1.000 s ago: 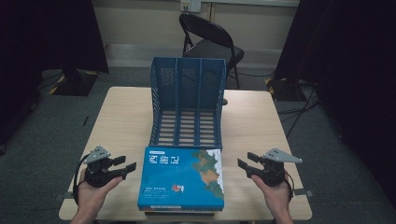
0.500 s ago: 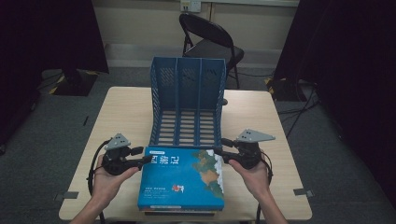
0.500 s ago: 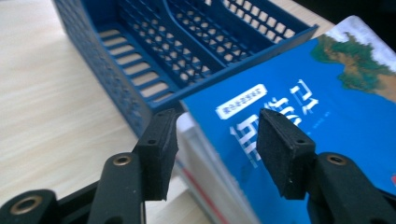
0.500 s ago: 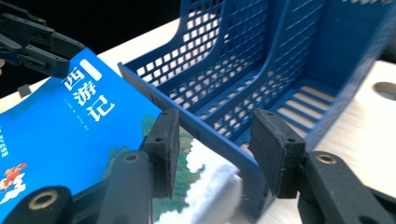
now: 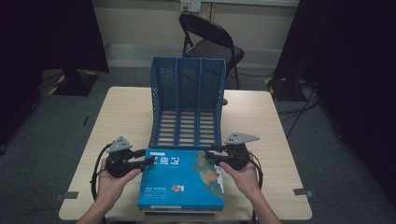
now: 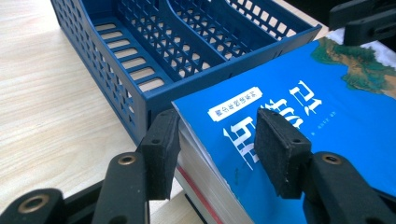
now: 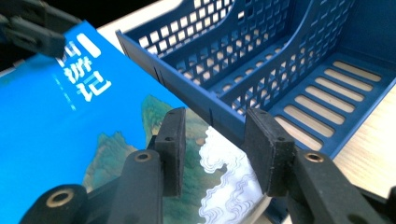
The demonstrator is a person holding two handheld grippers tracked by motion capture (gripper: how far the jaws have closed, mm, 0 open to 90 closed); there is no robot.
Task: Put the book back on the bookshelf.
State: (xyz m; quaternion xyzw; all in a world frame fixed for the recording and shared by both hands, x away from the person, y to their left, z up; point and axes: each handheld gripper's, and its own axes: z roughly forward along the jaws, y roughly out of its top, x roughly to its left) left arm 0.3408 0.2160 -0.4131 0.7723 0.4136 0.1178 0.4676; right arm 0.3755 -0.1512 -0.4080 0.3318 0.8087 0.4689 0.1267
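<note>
The book [image 5: 181,177] lies flat on the table [image 5: 261,116], its far edge touching the rack [image 5: 187,100]. The left gripper [image 5: 145,161] straddles its far left corner, jaws half open and closing, pads not pressing. The right gripper [image 5: 211,155] sits likewise at the far right corner, jaws closing, gripping nothing.

One book [image 5: 181,178], one file rack [image 5: 188,106]
</note>
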